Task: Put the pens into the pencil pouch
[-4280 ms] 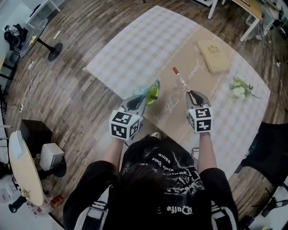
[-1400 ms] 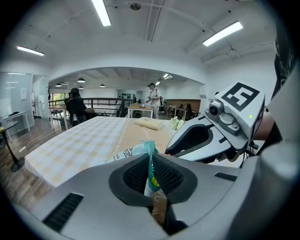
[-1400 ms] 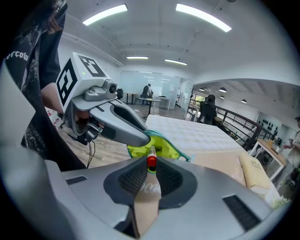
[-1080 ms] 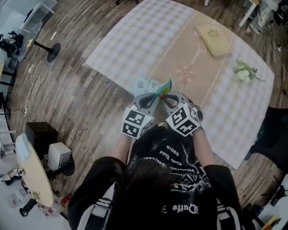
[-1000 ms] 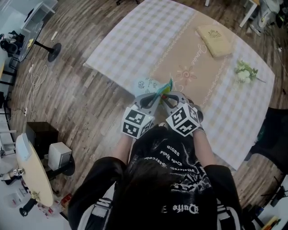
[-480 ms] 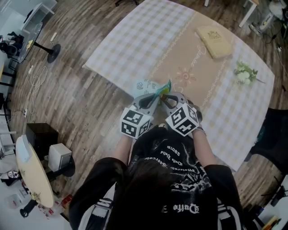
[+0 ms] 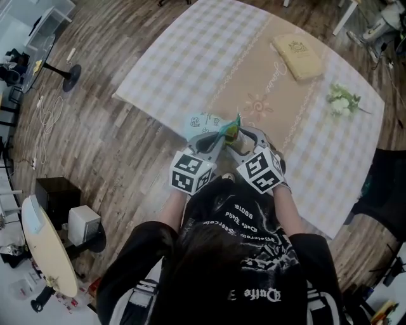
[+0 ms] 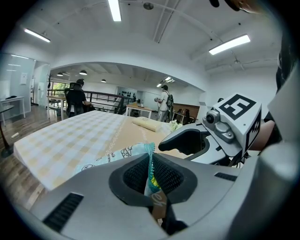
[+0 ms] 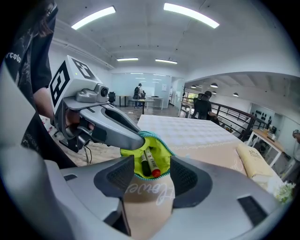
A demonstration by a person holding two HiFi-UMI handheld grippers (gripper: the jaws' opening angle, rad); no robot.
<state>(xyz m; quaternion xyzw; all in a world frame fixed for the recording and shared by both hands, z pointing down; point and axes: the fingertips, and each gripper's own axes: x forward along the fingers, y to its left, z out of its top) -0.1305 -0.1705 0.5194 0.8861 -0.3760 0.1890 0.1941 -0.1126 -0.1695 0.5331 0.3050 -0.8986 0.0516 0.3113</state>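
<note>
Over checked tablecloth (image 7: 190, 57), left tongs (image 8: 151, 168) pinch pouch (image 8: 117, 154); right tongs (image 9: 147, 177), just opened, flank pens (image 9: 150, 164).

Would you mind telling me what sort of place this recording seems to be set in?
Probably a large open-plan office or lab: strip lights line the ceiling, people stand by desks in the background, and a cloth-covered table sits on a wood-plank floor.

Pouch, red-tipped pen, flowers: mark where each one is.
pouch (image 9: 162, 153), right gripper view, on the green lining.
red-tipped pen (image 9: 152, 161), right gripper view, on the white barrel.
flowers (image 7: 340, 101), head view, on the white blooms.
</note>
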